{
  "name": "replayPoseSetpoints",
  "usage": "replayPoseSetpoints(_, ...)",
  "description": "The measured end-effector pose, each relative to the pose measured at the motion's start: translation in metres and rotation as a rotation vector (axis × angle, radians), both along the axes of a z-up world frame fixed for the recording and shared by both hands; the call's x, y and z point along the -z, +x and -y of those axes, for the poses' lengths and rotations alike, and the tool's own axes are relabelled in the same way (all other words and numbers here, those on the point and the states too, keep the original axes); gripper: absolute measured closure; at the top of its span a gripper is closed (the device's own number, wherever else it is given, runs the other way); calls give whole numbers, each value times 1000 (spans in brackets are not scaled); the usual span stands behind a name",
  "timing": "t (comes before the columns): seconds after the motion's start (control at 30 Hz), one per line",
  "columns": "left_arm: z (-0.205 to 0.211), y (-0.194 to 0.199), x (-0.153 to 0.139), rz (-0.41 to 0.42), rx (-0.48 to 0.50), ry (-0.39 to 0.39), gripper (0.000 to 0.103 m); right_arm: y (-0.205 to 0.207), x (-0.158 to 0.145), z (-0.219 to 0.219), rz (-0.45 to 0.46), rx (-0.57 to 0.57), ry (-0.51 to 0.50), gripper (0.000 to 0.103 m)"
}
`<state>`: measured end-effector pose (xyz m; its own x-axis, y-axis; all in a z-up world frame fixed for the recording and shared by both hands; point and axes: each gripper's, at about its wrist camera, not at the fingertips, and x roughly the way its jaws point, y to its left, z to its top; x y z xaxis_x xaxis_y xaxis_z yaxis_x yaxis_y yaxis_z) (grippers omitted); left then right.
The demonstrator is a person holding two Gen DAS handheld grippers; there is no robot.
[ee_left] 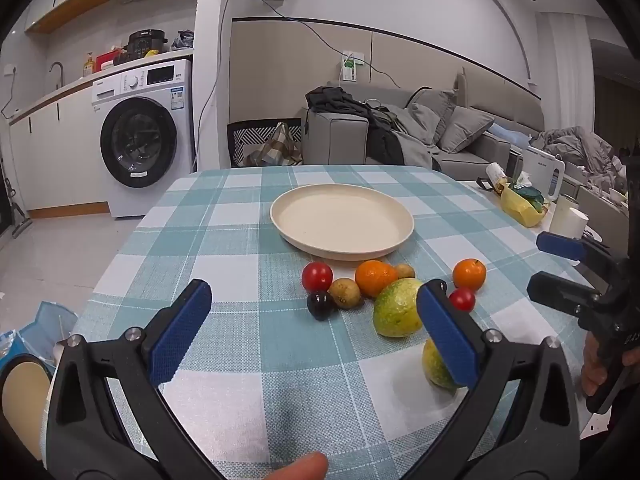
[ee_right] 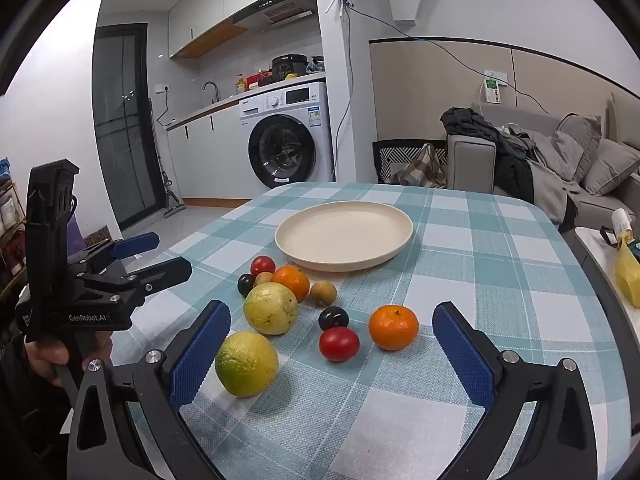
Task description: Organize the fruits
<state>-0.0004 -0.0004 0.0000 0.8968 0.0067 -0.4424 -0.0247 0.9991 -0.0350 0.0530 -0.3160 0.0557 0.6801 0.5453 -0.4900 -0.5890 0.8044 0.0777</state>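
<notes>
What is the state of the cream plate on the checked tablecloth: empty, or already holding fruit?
Empty. The plate shows a bare cream inside in both views, and all the fruit, such as the nearest orange, lies on the cloth in front of it.

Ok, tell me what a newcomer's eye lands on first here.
A cluster of bright fruits on the checked tablecloth: oranges, red tomatoes and two yellow-green citrus. Just behind them sits an empty cream plate. Both claws, left and right, hover wide open over the near edge.
</notes>
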Motion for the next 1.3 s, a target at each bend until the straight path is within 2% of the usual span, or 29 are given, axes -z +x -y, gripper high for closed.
replayPoseSetpoints(0.53,0,3,1,-19,35,-19,1,0,0,0,-12,-2,12,0)
replayPoseSetpoints(1.3,0,2,2,-24,27,-18,1,1,7,-4,-24,-6,17,0)
